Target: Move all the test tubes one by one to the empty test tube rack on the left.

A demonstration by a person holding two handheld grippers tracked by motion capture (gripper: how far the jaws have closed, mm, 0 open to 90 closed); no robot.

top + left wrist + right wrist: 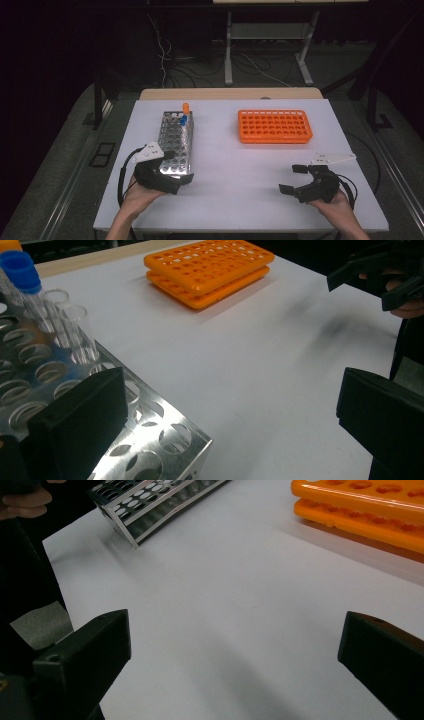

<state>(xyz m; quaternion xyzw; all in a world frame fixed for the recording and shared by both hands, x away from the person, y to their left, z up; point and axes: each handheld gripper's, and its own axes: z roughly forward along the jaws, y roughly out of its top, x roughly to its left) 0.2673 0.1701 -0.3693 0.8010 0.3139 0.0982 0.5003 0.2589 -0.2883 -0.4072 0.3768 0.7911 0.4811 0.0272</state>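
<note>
Left gripper (171, 172) sits at the near end of the metal rack (176, 142), jaws spread wide, nothing between them; in my left gripper view one jaw hangs over the rack's near corner, the other over bare table (240, 165). Right gripper (294, 179) is over the near right of the table, jaws wide apart, holding nothing. Metal rack is on the left half, with a blue-capped tube (30, 295) and an orange-capped tube (186, 108) standing at its far end. Orange rack (274, 126) lies on the far right, well apart from both grippers.
</note>
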